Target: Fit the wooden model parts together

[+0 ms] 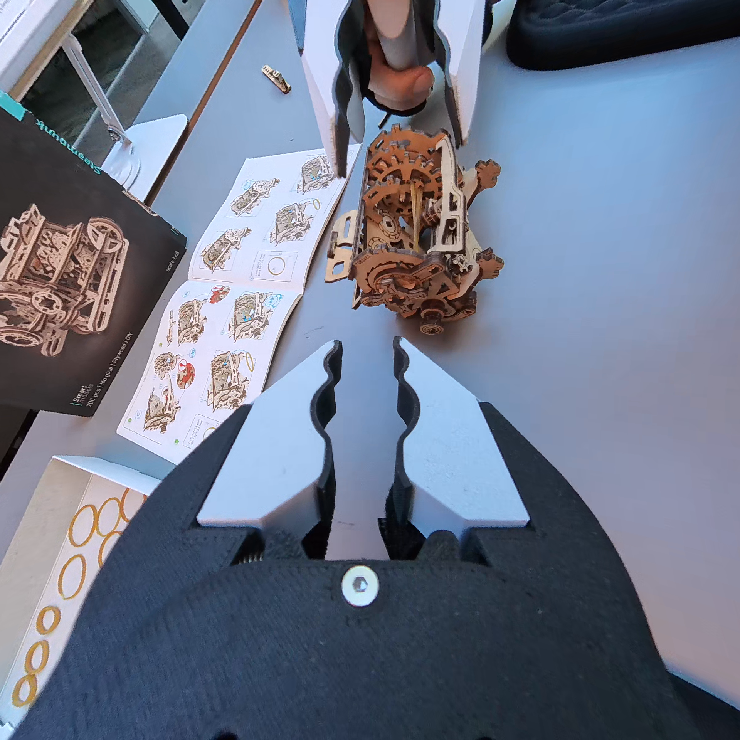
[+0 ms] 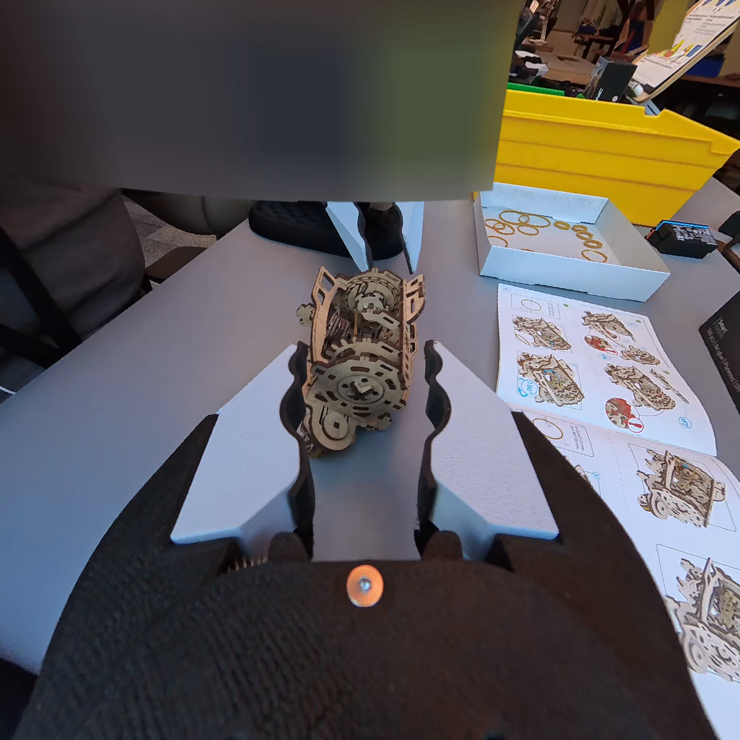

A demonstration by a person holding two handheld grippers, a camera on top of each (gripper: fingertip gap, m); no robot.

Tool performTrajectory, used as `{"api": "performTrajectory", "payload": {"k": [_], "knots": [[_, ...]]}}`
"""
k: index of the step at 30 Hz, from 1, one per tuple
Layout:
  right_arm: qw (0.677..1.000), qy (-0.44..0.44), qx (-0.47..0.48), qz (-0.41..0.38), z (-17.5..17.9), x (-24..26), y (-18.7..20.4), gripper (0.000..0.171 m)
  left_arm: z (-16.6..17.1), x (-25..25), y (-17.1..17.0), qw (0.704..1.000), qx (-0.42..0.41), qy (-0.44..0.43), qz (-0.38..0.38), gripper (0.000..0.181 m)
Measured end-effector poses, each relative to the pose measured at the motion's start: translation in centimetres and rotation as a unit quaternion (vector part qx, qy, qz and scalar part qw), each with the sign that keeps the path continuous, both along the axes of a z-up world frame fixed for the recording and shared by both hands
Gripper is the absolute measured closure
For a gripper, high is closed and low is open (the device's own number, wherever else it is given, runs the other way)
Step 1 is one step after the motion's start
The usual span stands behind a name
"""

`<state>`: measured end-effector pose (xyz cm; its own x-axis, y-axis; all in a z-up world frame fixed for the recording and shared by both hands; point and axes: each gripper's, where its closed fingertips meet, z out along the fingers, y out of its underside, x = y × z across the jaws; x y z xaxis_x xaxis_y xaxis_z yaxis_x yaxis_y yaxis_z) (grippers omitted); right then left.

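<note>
A partly built wooden model (image 1: 416,236) with gears and a rubber band lies on its side on the grey table (image 1: 600,280). My left gripper (image 1: 366,348) is open by a narrow gap and empty, just short of the model's near end. My right gripper (image 2: 364,348) is open and straddles the model (image 2: 360,360). Its left finger is against the model's side and its right finger stands apart from it. The right gripper (image 1: 400,148) also shows at the model's far end in the left wrist view. A small loose wooden part (image 1: 276,79) lies farther back on the table.
An open instruction booklet (image 1: 248,296) lies beside the model, with the black kit box (image 1: 68,260) next to it. A white tray (image 2: 560,240) holds several rubber bands. A yellow bin (image 2: 600,152) and a small black device (image 2: 680,240) stand behind it. A black cushion (image 1: 620,28) lies at the table edge. About 9 centimetres separates my left fingertips from my right.
</note>
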<state>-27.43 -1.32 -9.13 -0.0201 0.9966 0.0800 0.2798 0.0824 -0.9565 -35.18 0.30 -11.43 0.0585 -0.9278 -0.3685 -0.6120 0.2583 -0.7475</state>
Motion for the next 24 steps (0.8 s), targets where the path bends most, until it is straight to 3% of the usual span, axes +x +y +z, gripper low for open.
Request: {"api": "performTrajectory", "payload": {"k": [19,24], "knots": [[1.000,0.003,-0.001,0.000,-0.2,0.1,0.1,0.112,-0.1,0.2,-0.7,0.999,-0.024,-0.007,-0.020,0.156],[1.000,0.000,-0.017,0.005,-0.4,-0.2,-0.1,0.105,0.2,0.9,-1.5,0.999,-0.030,-0.023,-0.034,0.151]]}}
